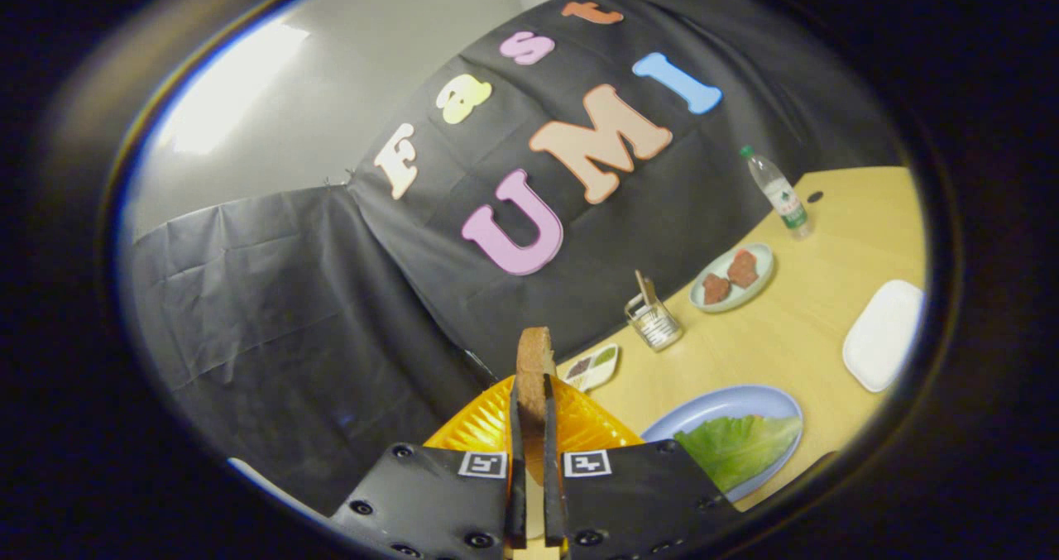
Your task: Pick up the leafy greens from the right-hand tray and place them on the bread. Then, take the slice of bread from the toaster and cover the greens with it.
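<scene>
- Jaws of the gripper (534,428) clench the bread slice (534,370), lifted above the orange plate (480,428).
- Greens (736,448) lie on a blue plate (745,399); covering them is left.

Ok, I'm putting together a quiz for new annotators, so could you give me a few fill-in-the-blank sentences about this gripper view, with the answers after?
1. The gripper is shut on a slice of ____, held upright on edge.
2. The lettuce leaf lies on a ____ plate.
3. Just behind the held slice sits an ____ plate.
4. Near the table's far edge stands a clear plastic ____ with a green cap.

Missing words: bread; blue; orange; bottle
</scene>
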A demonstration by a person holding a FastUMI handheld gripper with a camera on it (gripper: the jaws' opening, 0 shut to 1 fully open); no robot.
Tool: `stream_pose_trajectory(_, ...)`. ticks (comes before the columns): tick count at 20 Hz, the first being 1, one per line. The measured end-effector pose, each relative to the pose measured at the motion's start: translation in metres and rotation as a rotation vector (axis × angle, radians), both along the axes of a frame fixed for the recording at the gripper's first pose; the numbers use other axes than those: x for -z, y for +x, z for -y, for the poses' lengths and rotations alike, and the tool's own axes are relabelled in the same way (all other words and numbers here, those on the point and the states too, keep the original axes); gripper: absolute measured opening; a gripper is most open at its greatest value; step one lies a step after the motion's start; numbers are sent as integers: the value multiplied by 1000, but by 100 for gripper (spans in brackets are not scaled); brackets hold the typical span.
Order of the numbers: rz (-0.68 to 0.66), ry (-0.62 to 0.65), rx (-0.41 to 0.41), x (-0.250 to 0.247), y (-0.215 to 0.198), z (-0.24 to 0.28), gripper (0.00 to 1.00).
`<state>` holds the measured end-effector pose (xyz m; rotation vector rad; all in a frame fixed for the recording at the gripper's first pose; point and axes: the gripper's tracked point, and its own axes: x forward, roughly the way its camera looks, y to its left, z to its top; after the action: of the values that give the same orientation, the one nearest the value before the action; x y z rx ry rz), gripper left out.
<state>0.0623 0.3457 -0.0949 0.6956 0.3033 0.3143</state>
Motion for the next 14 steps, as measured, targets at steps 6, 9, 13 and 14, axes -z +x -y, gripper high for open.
stream_pose_trajectory(6, -158, -16, 42, 82, 2, 33, 11)
stream_pose_trajectory(9, -210, -36, 79, 107, 5, 52, 11)
stream_pose_trajectory(13, -245, -133, 114, 130, 6, 75, 11)
stream_pose_trajectory(14, -244, -154, 115, 133, 5, 77, 11)
